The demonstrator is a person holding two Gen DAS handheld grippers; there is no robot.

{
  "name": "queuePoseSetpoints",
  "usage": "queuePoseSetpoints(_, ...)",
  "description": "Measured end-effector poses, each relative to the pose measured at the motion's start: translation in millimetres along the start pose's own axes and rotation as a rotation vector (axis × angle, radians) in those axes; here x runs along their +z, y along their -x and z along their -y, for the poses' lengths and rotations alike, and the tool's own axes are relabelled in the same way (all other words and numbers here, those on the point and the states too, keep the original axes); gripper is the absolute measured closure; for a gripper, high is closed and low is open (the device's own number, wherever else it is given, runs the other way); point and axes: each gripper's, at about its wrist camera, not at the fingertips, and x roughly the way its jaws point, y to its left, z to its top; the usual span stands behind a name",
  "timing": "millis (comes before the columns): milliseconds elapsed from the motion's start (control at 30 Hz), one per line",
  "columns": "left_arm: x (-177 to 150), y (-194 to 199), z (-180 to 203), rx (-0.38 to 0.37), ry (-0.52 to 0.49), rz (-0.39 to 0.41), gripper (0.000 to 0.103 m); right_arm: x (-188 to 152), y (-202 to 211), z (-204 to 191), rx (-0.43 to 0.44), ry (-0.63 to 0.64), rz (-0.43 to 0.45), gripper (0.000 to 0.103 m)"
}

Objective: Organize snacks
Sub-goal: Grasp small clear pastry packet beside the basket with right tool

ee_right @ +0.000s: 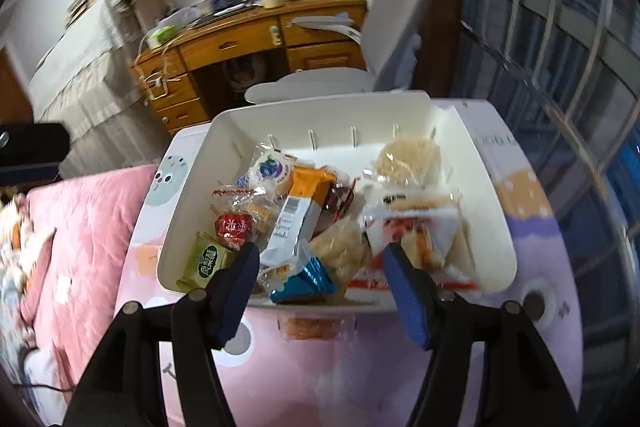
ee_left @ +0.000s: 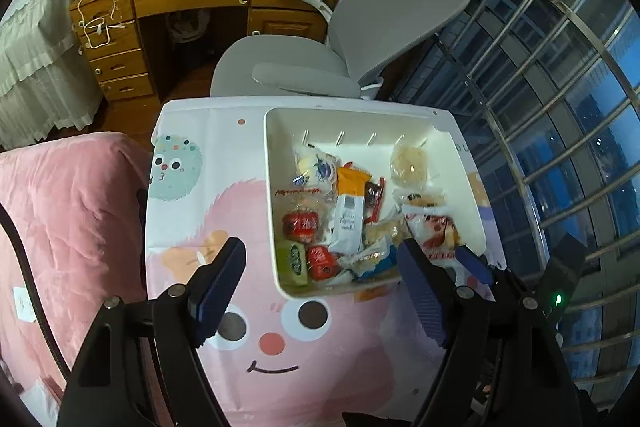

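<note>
Right wrist view: white bin point(ee_right: 476, 163) on the cartoon-print table point(ee_right: 320, 379), long axis running left to right, heaped with wrapped snacks. An orange-and-white bar point(ee_right: 298, 211) lies lengthwise near to far. One orange packet point(ee_right: 310, 327) sits outside, just near the bin. Right gripper point(ee_right: 320, 277) and left gripper point(ee_left: 320, 287) both gape wide, empty.

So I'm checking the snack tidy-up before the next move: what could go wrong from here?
The white bin is heaped, so adding the orange packet lying outside on the table could spill packets over its near wall. The right gripper is open close over the blue foil snack; closing might crush it.
</note>
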Motion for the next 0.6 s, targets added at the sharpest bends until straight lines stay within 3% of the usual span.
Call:
queuePoseSetpoints(267, -37.3, 1.1, -36.0, -0.028, 0.030, -0.061, 0.026, -37.7, -7.4, -0.2, -0.030, -0.104, 0.002, 0.038)
queuePoseSetpoints(600, -77.9, -17.3, -70.5, 0.067, 0.013, -0.189, 0.025, -80.5, -40.7, -7.6, -0.088, -0.078, -0.005, 0.037)
